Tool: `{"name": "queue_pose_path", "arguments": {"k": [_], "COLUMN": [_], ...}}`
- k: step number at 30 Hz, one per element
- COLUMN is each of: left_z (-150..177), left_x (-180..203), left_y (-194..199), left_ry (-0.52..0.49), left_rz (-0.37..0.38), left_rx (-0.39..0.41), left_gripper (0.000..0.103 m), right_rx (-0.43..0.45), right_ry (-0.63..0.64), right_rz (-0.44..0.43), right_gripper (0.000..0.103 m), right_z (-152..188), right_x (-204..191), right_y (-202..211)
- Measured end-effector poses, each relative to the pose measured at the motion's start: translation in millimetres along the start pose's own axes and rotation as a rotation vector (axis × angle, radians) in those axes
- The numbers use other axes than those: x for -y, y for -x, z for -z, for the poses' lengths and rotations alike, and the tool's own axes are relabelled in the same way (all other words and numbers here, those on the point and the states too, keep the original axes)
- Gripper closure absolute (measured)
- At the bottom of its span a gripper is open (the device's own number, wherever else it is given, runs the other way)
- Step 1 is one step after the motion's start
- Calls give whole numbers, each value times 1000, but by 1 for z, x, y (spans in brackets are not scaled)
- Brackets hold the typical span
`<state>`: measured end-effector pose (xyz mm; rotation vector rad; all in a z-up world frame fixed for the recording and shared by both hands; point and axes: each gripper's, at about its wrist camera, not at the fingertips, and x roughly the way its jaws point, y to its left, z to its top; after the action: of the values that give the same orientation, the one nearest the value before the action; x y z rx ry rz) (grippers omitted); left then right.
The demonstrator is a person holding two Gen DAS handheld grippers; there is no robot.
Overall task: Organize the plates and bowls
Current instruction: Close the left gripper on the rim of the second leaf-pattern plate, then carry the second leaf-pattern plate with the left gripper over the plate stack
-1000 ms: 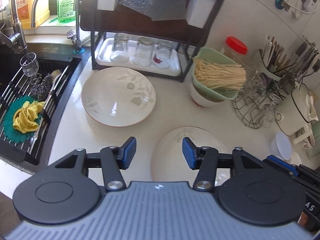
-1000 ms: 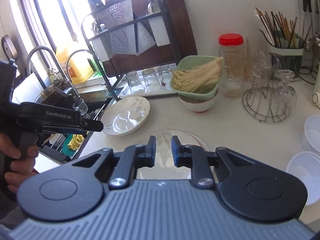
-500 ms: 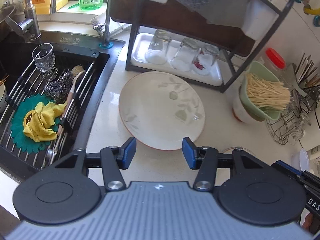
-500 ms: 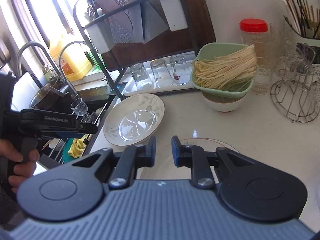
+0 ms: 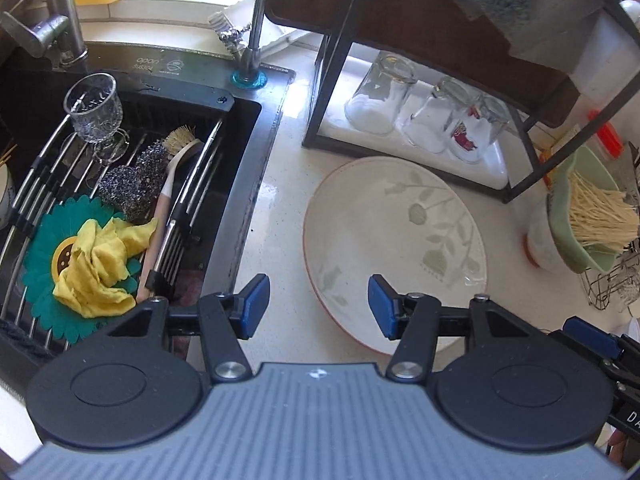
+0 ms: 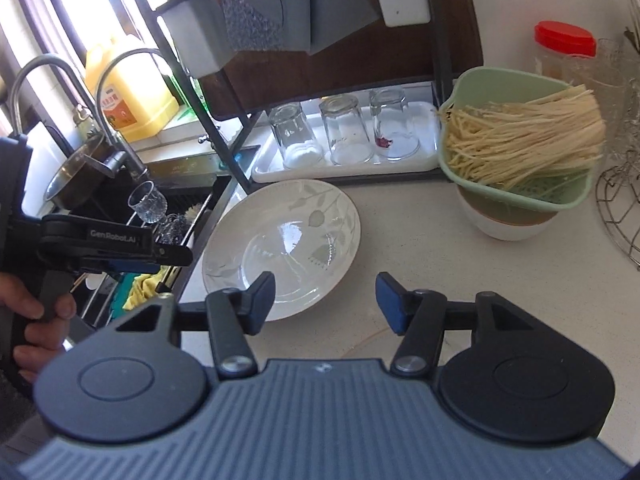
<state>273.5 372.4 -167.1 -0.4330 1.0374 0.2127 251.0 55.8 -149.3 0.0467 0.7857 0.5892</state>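
Cream ceramic plate with a pale leaf pattern and a thin red-brown rim (image 5: 394, 248) lies flat on the pale speckled counter (image 6: 460, 264), between the black sink (image 5: 240, 168) and the white bowl (image 6: 508, 226) that carries a green plastic strainer of dried noodles (image 6: 516, 136). It sits just in front of the black wire rack (image 5: 520, 152), whose white tray holds three upturned clear drinking glasses (image 6: 344, 132).

Left gripper (image 5: 318, 306) hangs over the plate's near left edge with its jaws about half open and opening a little more; one blue pad appears over the plate, the other over bare counter, and nothing is pinched between them. Right gripper (image 6: 325, 303) stands over the plate's near right edge, its jaws opening fast, empty, with bare counter between the pads.

Judged from this layout, the task is at an early stage: the leaf-patterned plate is not yet lifted or stacked, the white bowl is untouched under the strainer, and no pile of sorted dishes is visible. Both grippers appear poised for a two-sided grasp of the plate. Where the plate is meant to go cannot be told.
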Motion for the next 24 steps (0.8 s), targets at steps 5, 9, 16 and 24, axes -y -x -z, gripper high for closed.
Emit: {"name": "queue_pose_path", "arguments": {"k": [5, 9, 16, 24], "left_z": [-21, -36, -53, -57], "left_x": [-5, -6, -9, -11], "left_y": [-22, -38, -63, -85], "left_ry": [-51, -85, -91, -149], "left_rz": [23, 50, 78, 131], "left_rx": [-34, -67, -124, -200], "left_gripper": [43, 44, 55, 76], "right_rx": [-51, -80, -122, -188], "right_ry": [-15, -44, -95, -130], "right_rz": [7, 22, 62, 88], "right_gripper": [45, 45, 49, 71], "right_z": [-9, -16, -25, -28], "right_x": [-2, 0, 4, 7], "right_y": [-24, -45, -82, -108]}}
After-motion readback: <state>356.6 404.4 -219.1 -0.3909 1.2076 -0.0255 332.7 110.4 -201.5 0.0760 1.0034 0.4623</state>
